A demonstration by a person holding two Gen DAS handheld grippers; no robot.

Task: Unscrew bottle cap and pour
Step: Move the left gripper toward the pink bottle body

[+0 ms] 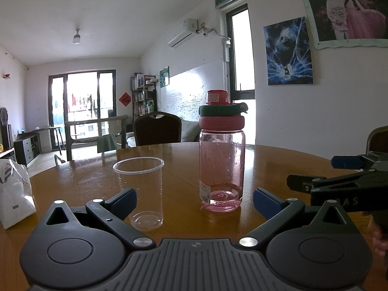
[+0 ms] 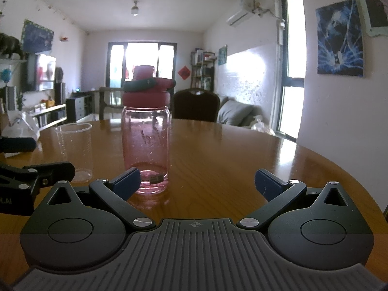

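A pink see-through bottle stands upright on the round wooden table, its pink cap with a green strap screwed on. A little liquid sits at its bottom. A clear plastic cup stands upright to its left, apparently with nothing in it. My left gripper is open just short of both, the bottle between its fingers' lines. My right gripper is open too, its left finger close beside the bottle's base. Each gripper shows at the edge of the other's view.
A white plastic bag lies on the table's left side. A dark chair stands behind the table's far edge, and another chair back shows at the right. A hand holds the right gripper.
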